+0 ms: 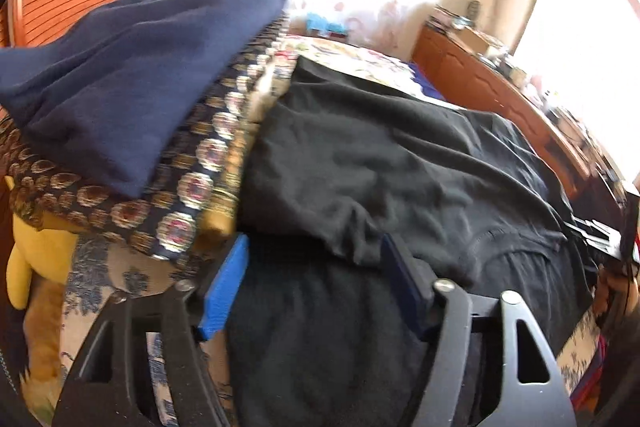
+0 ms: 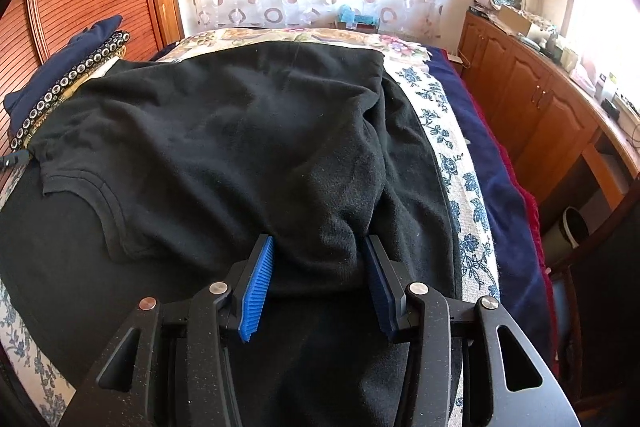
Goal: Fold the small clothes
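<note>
The black cotton T-shirt (image 2: 224, 131) is lying half-folded on the floral-covered bed (image 2: 452, 163). The right hand-held gripper (image 2: 320, 283) is pinching a bunched fold, while the left hand-held gripper (image 1: 316, 283) is standing open over the sleeve edge (touching nothing). If the right one is pulling alone, the thick bunch is likely slipping free, dragging the fold crooked.

One black shirt (image 2: 224, 131); two folded garments (image 1: 132, 67).

No legible text, label, brand, number or sign in either wrist view; small items too blurred.
</note>
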`<move>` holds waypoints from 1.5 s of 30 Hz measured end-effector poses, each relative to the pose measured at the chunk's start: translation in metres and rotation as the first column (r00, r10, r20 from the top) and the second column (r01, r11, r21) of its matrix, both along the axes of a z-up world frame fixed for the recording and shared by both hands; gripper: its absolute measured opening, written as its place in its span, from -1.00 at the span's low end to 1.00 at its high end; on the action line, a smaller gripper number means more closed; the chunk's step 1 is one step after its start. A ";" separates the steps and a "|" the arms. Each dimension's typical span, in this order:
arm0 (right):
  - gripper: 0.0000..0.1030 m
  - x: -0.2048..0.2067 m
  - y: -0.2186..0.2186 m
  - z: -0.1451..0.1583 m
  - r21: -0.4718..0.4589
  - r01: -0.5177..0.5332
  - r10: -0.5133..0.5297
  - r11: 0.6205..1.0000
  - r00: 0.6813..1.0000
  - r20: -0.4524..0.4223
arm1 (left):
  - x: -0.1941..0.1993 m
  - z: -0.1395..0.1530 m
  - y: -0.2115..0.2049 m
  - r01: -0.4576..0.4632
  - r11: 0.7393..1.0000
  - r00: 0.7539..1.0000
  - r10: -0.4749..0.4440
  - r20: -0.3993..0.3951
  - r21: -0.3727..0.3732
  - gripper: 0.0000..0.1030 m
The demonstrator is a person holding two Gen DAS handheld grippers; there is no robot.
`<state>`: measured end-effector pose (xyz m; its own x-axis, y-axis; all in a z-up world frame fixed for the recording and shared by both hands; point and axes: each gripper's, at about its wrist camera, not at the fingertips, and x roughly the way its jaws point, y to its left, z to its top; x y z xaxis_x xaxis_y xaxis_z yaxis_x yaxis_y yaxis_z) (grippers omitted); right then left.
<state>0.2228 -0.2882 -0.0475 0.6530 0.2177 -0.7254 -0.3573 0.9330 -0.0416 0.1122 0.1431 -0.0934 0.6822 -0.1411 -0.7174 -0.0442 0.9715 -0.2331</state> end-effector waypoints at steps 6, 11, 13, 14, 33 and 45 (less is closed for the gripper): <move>-0.08 0.000 0.000 0.000 0.000 -0.001 0.001 1.000 1.000 0.001 | 0.007 -0.003 0.004 -0.016 1.000 1.000 0.016 -0.019 -0.008 0.09; -0.08 0.000 0.000 -0.001 0.001 -0.001 0.001 1.000 1.000 0.003 | 0.020 -0.002 -0.003 0.000 1.000 1.000 0.000 -0.013 0.004 -0.17; -0.08 0.000 0.000 -0.001 0.002 -0.001 0.001 1.000 1.000 0.003 | 0.024 -0.001 -0.003 0.016 1.000 1.000 -0.016 -0.008 -0.007 -0.58; -0.08 -0.001 0.000 -0.001 0.001 -0.001 0.001 1.000 1.000 0.004 | 0.025 0.001 -0.004 0.020 1.000 1.000 -0.020 -0.001 -0.007 -0.65; -0.90 -0.004 -0.016 0.022 0.105 -0.051 0.045 0.993 0.997 0.057 | -0.007 0.051 -0.023 0.039 0.999 0.986 -0.044 0.158 0.036 -0.81; -0.92 -0.057 -0.043 0.078 0.171 -0.085 0.048 0.982 0.976 0.213 | -0.067 0.092 -0.026 0.084 0.996 0.963 -0.073 0.259 -0.029 -0.82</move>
<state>0.1655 -0.3315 0.0302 0.7644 0.3791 -0.5215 -0.4201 0.9065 0.0431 0.0456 0.1167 -0.0014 0.8286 -0.2261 -0.5122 0.0983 0.9594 -0.2644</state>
